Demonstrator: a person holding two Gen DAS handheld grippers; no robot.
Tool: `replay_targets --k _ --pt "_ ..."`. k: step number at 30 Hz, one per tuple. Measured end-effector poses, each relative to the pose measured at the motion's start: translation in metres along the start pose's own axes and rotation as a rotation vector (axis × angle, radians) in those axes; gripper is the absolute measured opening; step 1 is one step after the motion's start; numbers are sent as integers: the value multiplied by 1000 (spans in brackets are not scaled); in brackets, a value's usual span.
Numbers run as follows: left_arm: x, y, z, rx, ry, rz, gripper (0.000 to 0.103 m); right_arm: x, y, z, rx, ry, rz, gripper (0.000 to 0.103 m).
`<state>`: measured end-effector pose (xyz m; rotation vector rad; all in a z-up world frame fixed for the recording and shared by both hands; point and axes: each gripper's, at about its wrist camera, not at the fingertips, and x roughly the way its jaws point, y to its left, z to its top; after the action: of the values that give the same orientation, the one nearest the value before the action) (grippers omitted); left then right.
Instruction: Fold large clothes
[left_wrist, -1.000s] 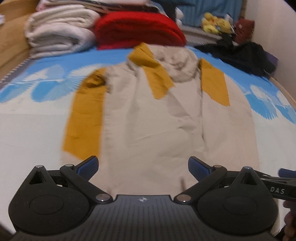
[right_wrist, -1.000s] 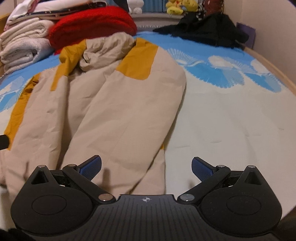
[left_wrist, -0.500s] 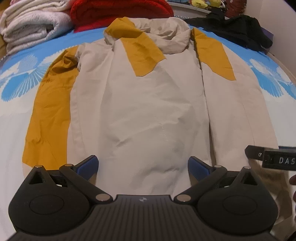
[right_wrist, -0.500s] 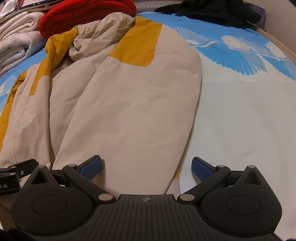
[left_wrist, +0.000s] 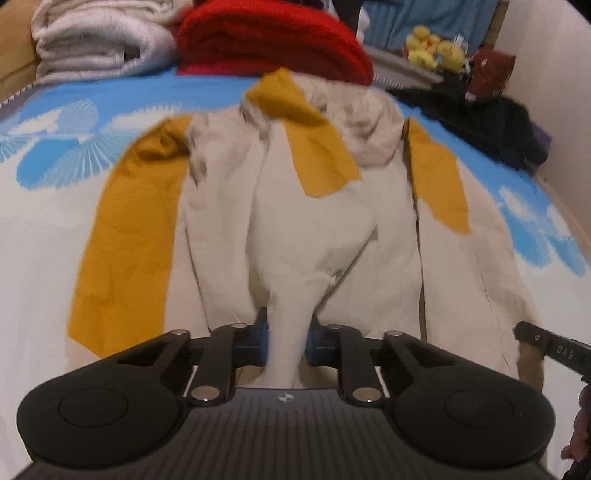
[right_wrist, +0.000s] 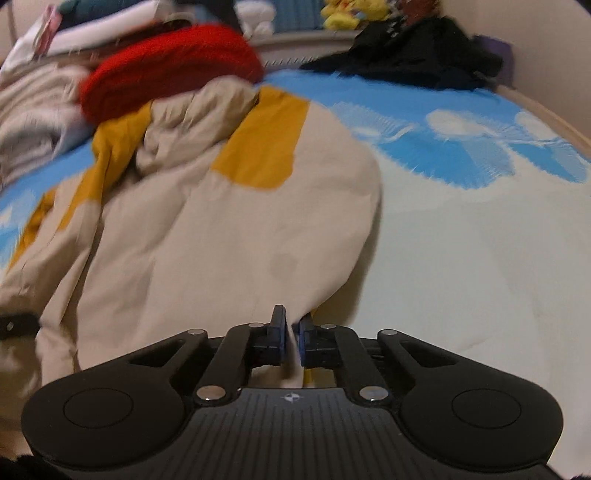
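Observation:
A beige jacket with mustard-yellow panels (left_wrist: 332, 221) lies spread on the bed, hood at the far end. My left gripper (left_wrist: 286, 341) is shut on a bunch of its bottom hem near the middle, and the cloth rises in a ridge from the jaws. The jacket also shows in the right wrist view (right_wrist: 221, 240). My right gripper (right_wrist: 291, 341) is shut on the hem at the jacket's right side. The right gripper's finger shows at the right edge of the left wrist view (left_wrist: 554, 347).
The bed sheet (left_wrist: 44, 206) is white with blue fan prints. A red blanket (left_wrist: 269, 37) and folded pale blankets (left_wrist: 99, 44) are stacked at the head. Black clothes (left_wrist: 491, 122) and yellow plush toys (left_wrist: 432, 51) lie far right, by the wall (right_wrist: 554, 44).
Both grippers were open over the jacket's hem; both have shut on the hem cloth and pulled it up a little, so the fabric bunches toward the jaws.

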<state>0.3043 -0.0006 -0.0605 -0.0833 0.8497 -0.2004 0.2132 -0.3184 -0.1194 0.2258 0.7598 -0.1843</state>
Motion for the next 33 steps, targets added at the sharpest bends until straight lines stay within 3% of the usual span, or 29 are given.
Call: replay_targets --k 4,7,10,12,13,15,16,17,19,20,21,27,29,33 --pt "-37 15 19 15 -128 15 5 -26 -8 14 -15 -134 -41 3" --pt "-52 41 47 -13 -170 31 5 -34 -21 34 -22 -161 -41 2" --pt "-48 78 92 6 -202 159 5 -24 -51 83 -13 -157 -88 2" --pt "-35 114 135 -13 -218 306 6 -9 -84 134 -21 -207 -245 2" --pt "-28 135 160 -31 -235 388 11 0 -103 161 -17 -239 -347 2" --pt "-15 179 207 -72 -248 600 40 12 -154 216 96 -294 -565 8" --pt "-13 199 225 -115 -240 700 79 13 -173 233 143 -307 -626 26" --pt "-14 215 238 -170 -247 765 102 12 -188 245 183 -305 -645 51" --pt "-26 231 244 -240 -342 766 103 2 -200 251 252 -322 -585 77" --pt "-29 234 241 -261 -364 738 103 -4 -197 243 250 -340 -512 90" --pt "-29 234 237 -271 -361 707 103 -7 -192 233 231 -332 -459 94" --pt "-10 198 170 -217 -198 514 103 -4 -94 126 -2 -77 -89 94" --pt "-14 177 129 -179 -152 442 103 -17 -52 87 -102 -26 40 94" --pt "-45 130 44 -101 -90 334 103 -51 1 30 -242 -7 185 96"
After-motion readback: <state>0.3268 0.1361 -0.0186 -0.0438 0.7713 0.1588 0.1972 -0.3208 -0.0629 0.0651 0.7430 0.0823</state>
